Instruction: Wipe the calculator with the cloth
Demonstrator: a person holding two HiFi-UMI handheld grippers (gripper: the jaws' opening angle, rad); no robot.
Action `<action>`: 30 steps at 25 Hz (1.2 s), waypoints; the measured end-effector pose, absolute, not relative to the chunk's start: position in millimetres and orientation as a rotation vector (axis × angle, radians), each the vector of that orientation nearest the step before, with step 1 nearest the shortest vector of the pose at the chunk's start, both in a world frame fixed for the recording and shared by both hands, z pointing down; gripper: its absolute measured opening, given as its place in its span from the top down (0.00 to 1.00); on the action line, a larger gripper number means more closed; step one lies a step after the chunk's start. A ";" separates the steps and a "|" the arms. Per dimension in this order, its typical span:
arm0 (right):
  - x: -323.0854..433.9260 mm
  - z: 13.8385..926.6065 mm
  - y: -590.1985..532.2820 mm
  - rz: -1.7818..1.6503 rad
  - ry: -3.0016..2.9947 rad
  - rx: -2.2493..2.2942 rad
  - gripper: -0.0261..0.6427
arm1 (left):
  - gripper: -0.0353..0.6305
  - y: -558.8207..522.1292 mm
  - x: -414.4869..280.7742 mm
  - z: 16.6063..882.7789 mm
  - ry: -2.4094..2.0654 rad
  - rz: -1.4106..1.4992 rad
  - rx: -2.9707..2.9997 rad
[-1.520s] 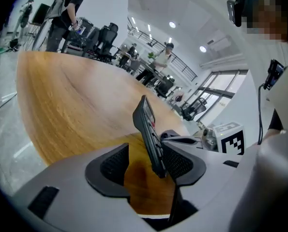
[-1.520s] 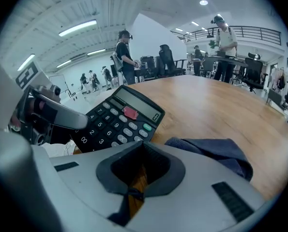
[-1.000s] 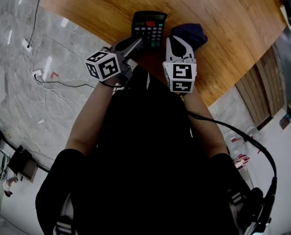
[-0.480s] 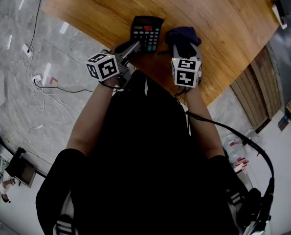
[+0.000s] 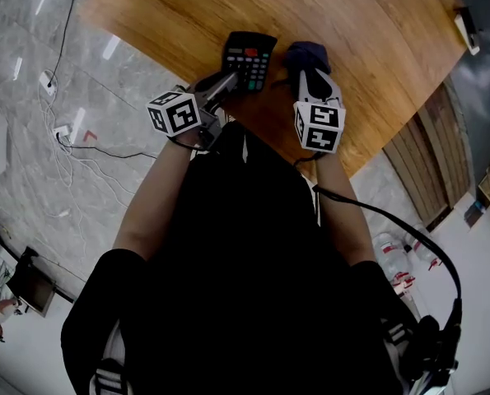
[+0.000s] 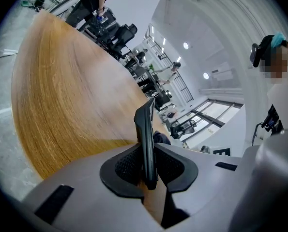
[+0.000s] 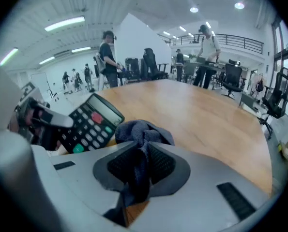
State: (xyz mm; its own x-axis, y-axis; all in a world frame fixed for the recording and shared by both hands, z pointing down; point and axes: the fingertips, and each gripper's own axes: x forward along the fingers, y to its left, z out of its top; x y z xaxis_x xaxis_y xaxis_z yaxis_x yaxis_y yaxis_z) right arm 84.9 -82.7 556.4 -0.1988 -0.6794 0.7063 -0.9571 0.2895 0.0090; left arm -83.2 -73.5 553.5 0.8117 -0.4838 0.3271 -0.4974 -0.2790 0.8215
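A black calculator (image 5: pixel 249 56) with a red key lies on the wooden table (image 5: pixel 376 64) near its front edge. My left gripper (image 5: pixel 232 76) is shut on the calculator's near edge; in the left gripper view the calculator (image 6: pixel 146 139) stands edge-on between the pads. A dark blue cloth (image 5: pixel 306 54) lies bunched just right of the calculator. My right gripper (image 5: pixel 309 76) has just been closing, and a fold of the cloth (image 7: pixel 141 134) is pinched between its pads. The right gripper (image 7: pixel 140 170) sits to the right of the calculator (image 7: pixel 88 124).
White cables (image 5: pixel 63 130) trail over the grey floor left of the table. Wooden panelling (image 5: pixel 442 138) stands to the right. A small pale object (image 5: pixel 465 19) lies at the table's far right edge. People and office chairs (image 7: pixel 279 100) stand beyond the table.
The right gripper moved rightward and forward over the cloth, opened around it, then closed on it. The left gripper stayed clamped on the calculator.
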 end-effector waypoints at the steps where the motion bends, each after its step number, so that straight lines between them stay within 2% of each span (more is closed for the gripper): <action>1: 74.6 537.5 -87.3 0.560 -2.027 1.460 0.86 | 0.84 -73.0 -81.9 549.6 -0.728 0.003 1.917; 7: -2.5 444.1 -96.9 0.361 -2.354 1.354 0.86 | 0.84 -65.5 -69.0 513.7 -0.674 -0.069 1.920; 12: -25.2 431.8 -93.8 0.312 -2.402 1.255 0.86 | 0.84 -62.1 -51.7 481.0 -0.615 -0.113 1.944; 18: -55.8 425.6 -43.5 0.406 -2.498 1.049 0.86 | 0.84 -75.2 -70.0 464.3 -0.660 -0.218 1.927; 24: -48.6 434.8 -18.0 0.473 -2.472 0.996 0.86 | 0.84 -91.9 -82.2 451.3 -0.680 -0.328 1.876; 30: 12.8 428.3 -62.5 0.422 -2.377 1.261 0.86 | 0.84 -75.3 -68.4 434.7 -0.603 -0.302 1.930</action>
State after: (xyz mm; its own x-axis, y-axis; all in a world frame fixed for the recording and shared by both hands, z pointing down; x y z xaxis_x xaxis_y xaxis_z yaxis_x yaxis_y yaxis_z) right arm 12.8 -62.5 428.3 -0.5036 -0.7105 0.4914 -0.8362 0.5438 -0.0709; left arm -68.4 -75.3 434.7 0.8415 -0.5370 0.0592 -0.2736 -0.3292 0.9037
